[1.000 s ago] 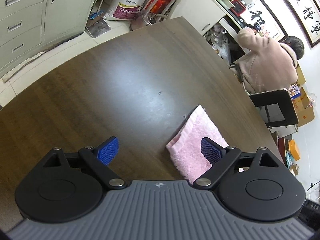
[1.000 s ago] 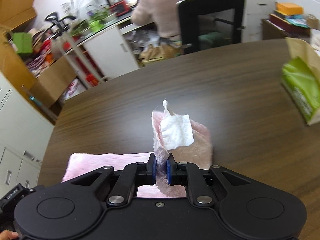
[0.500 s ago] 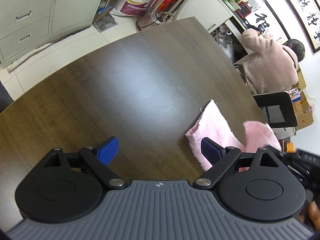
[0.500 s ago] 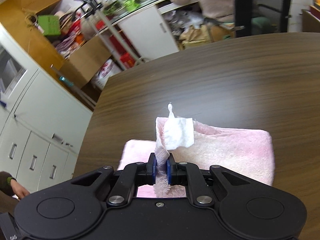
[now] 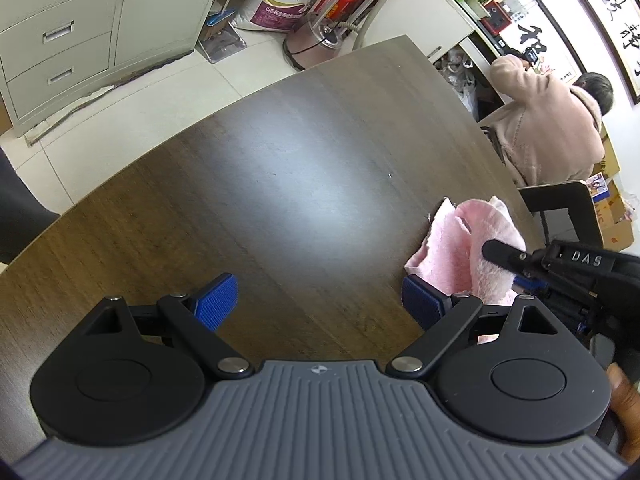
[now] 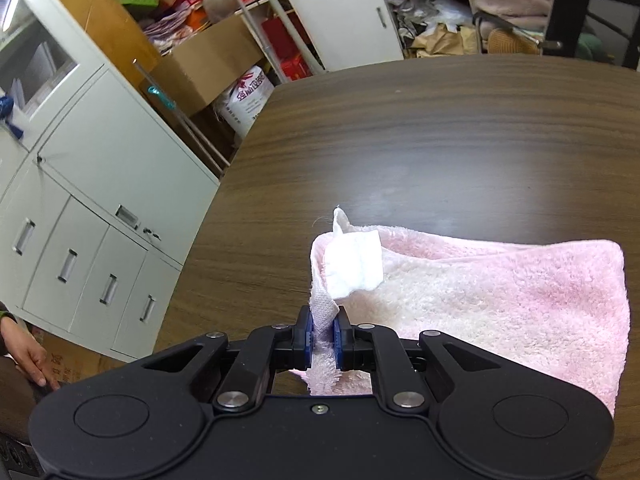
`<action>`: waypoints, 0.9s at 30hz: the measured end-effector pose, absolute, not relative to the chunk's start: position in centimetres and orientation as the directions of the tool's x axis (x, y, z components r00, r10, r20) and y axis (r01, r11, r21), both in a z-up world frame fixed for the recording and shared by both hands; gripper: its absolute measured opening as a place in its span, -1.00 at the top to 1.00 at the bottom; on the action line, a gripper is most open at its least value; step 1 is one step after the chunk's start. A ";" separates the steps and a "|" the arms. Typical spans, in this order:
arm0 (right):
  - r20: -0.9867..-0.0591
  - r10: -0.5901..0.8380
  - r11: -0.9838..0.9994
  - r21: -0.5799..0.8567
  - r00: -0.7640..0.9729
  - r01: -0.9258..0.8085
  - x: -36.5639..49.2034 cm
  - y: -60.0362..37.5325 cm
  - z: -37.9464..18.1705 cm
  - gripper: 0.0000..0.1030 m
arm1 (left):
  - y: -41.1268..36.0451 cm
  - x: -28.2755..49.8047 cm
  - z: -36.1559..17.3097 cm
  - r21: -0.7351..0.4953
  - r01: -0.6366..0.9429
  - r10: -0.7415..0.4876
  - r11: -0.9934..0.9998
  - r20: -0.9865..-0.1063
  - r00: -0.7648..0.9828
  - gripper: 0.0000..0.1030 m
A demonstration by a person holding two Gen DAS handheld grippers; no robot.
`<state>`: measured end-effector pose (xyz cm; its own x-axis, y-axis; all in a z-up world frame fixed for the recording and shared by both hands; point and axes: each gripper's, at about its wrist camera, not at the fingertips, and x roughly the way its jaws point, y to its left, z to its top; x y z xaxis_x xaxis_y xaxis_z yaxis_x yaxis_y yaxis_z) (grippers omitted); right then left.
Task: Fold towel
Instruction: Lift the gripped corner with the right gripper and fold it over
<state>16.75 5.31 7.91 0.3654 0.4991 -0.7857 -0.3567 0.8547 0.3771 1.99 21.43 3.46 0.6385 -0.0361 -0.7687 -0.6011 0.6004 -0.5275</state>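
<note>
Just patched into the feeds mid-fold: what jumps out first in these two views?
The pink towel on the dark wooden table grabs the eye, one edge with its white label pinched upright in the shut right gripper. In the left wrist view, the left gripper hangs wide open over bare tabletop, the towel beside its right finger. A person in a beige coat sits beyond the table's far edge.

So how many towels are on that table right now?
1. A single pink towel lies on the dark table, one corner pinched in the right gripper; the left gripper is empty. Others could lie out of view.
</note>
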 end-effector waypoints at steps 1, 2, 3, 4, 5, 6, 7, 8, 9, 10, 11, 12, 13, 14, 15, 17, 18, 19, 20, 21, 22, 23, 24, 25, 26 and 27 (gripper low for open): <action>-0.785 0.498 0.854 0.371 0.369 -0.364 16.6 5.8 8.1 0.81 | 21.3 2.0 3.5 -0.522 -0.600 -0.033 0.605 -0.770 0.637 -0.75; -0.785 0.500 0.852 0.370 0.367 -0.370 16.5 6.1 8.3 0.81 | 21.2 2.1 3.5 -0.519 -0.599 -0.032 0.610 -0.772 0.635 -0.75; -0.785 0.500 0.851 0.369 0.364 -0.373 16.5 6.4 8.2 0.81 | 21.1 2.2 3.6 -0.517 -0.598 -0.033 0.613 -0.773 0.634 -0.75; -0.788 0.499 0.851 0.367 0.360 -0.376 16.4 6.8 8.1 0.81 | 20.9 2.2 3.6 -0.514 -0.596 -0.034 0.617 -0.774 0.633 -0.75; -0.792 0.498 0.851 0.367 0.353 -0.377 16.4 7.1 7.9 0.81 | 20.7 2.3 3.7 -0.512 -0.593 -0.036 0.622 -0.775 0.631 -0.75; -0.797 0.496 0.850 0.367 0.345 -0.377 16.4 7.5 7.6 0.81 | 20.6 2.3 3.7 -0.508 -0.590 -0.037 0.628 -0.776 0.629 -0.75; -0.801 0.494 0.851 0.366 0.339 -0.376 16.5 7.6 7.4 0.81 | 20.3 2.5 3.8 -0.499 -0.584 -0.036 0.640 -0.779 0.626 -0.75; -0.805 0.491 0.852 0.365 0.333 -0.375 16.5 7.7 7.1 0.81 | 20.1 2.6 4.0 -0.491 -0.577 -0.034 0.652 -0.780 0.625 -0.75; -0.807 0.491 0.852 0.366 0.329 -0.375 16.6 7.7 7.0 0.81 | 19.9 2.7 4.1 -0.481 -0.571 -0.032 0.665 -0.782 0.623 -0.75; -0.810 0.490 0.852 0.366 0.323 -0.374 16.6 7.7 6.8 0.81 | 19.6 2.8 4.2 -0.472 -0.564 -0.030 0.678 -0.784 0.620 -0.75; -0.813 0.487 0.852 0.363 0.320 -0.376 16.6 7.8 6.7 0.81 | 19.4 2.9 4.3 -0.468 -0.557 -0.033 0.686 -0.785 0.619 -0.75; -0.815 0.485 0.853 0.359 0.318 -0.379 16.6 8.0 6.6 0.81 | 19.2 3.1 4.4 -0.463 -0.550 -0.035 0.695 -0.786 0.617 -0.75; -0.817 0.482 0.853 0.355 0.317 -0.381 16.6 8.1 6.4 0.81 | 19.0 3.2 4.4 -0.459 -0.545 -0.037 0.702 -0.787 0.616 -0.75; -0.819 0.479 0.854 0.351 0.315 -0.384 16.6 8.2 6.3 0.81 | 18.9 3.2 4.5 -0.458 -0.543 -0.036 0.704 -0.787 0.616 -0.75; -0.820 0.477 0.854 0.349 0.315 -0.385 16.6 8.3 6.2 0.81 | 18.8 3.2 4.5 -0.457 -0.541 -0.038 0.705 -0.787 0.616 -0.75; -0.822 0.474 0.855 0.344 0.315 -0.388 16.6 8.3 6.1 0.81 | 18.6 3.3 4.5 -0.455 -0.539 -0.039 0.709 -0.789 0.613 -0.75; -0.823 0.473 0.855 0.343 0.314 -0.389 16.5 8.3 6.0 0.81 | 18.5 3.3 4.5 -0.453 -0.539 -0.038 0.709 -0.789 0.613 -0.75; -0.823 0.473 0.855 0.343 0.314 -0.388 16.5 8.3 5.9 0.81 | 18.5 3.3 4.5 -0.452 -0.540 -0.037 0.710 -0.789 0.613 -0.75; -0.824 0.472 0.856 0.342 0.313 -0.388 16.5 8.3 5.9 0.80 | 18.5 3.3 4.5 -0.452 -0.541 -0.036 0.710 -0.790 0.612 -0.75; -0.825 0.471 0.856 0.341 0.314 -0.388 16.5 8.3 5.8 0.80 | 18.4 3.3 4.4 -0.451 -0.541 -0.036 0.709 -0.790 0.612 -0.75; -0.825 0.470 0.856 0.340 0.314 -0.389 16.5 8.3 5.7 0.78 | 18.4 3.3 4.4 -0.450 -0.542 -0.035 0.710 -0.790 0.612 -0.75; -0.825 0.470 0.856 0.339 0.314 -0.389 16.5 8.3 5.6 0.71 | 18.4 3.3 4.4 -0.449 -0.542 -0.034 0.710 -0.791 0.611 -0.75; -0.825 0.469 0.856 0.338 0.314 -0.391 16.6 8.4 5.6 0.71 | 18.3 3.3 4.3 -0.448 -0.543 -0.033 0.711 -0.791 0.610 -0.75; -0.825 0.467 0.857 0.333 0.318 -0.393 16.6 8.5 5.6 0.70 | 18.3 3.3 4.3 -0.447 -0.543 -0.032 0.711 -0.792 0.610 -0.75; -0.826 0.463 0.858 0.328 0.322 -0.395 16.5 8.5 5.5 0.64 | 18.3 3.3 4.3 -0.445 -0.542 -0.031 0.712 -0.792 0.610 -0.75; -0.825 0.461 0.859 0.324 0.326 -0.395 16.4 8.5 5.5 0.54 | 18.2 3.3 4.4 -0.444 -0.542 -0.029 0.714 -0.792 0.610 -0.75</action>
